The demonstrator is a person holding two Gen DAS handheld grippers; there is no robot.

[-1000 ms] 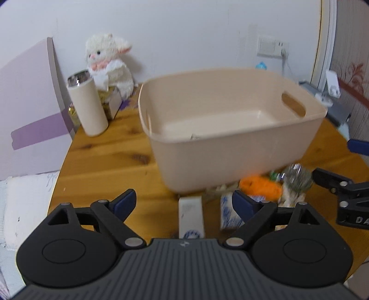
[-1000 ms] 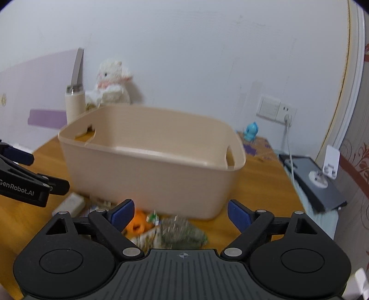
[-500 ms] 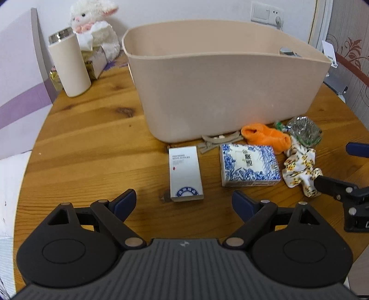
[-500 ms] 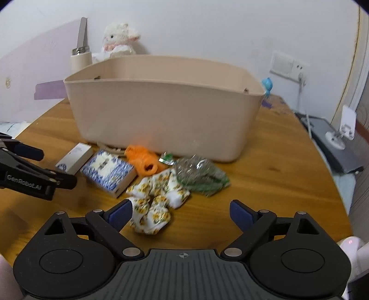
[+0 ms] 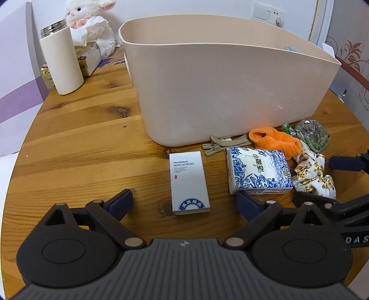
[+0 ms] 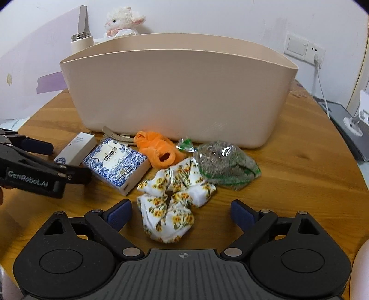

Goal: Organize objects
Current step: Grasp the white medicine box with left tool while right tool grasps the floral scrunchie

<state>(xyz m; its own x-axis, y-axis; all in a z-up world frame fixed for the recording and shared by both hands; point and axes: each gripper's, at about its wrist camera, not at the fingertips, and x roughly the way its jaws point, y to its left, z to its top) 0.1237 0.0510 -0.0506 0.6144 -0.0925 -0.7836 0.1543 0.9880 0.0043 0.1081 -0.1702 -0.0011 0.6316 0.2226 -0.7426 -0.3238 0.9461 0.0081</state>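
Note:
A beige plastic bin [image 5: 226, 92] [image 6: 177, 92] stands on the round wooden table [image 5: 80, 143]. In front of it lie a white box [image 5: 188, 182] [image 6: 77, 148], a blue-and-white patterned box [image 5: 258, 170] [image 6: 117, 163], a tan hair clip [image 5: 221, 144], an orange cloth [image 5: 276, 139] [image 6: 159, 151], a floral scrunchie [image 5: 313, 174] [image 6: 175, 198] and a green-edged clear bag [image 5: 313, 135] [image 6: 224, 165]. My left gripper [image 5: 184, 202] is open, low over the table just before the white box. My right gripper [image 6: 181, 211] is open with the scrunchie between its fingers' line.
A white tumbler [image 5: 62, 62], a tissue box [image 5: 88, 57] and a plush lamb [image 5: 92, 20] stand at the table's back left. A purple-and-white board [image 5: 16, 69] leans at the left. A cable and grey device [image 6: 346, 120] lie at the right edge.
Both grippers have dropped lower and closer to the items in front of the bin. The bin's inside, seen from above before, is now hidden behind its near wall.

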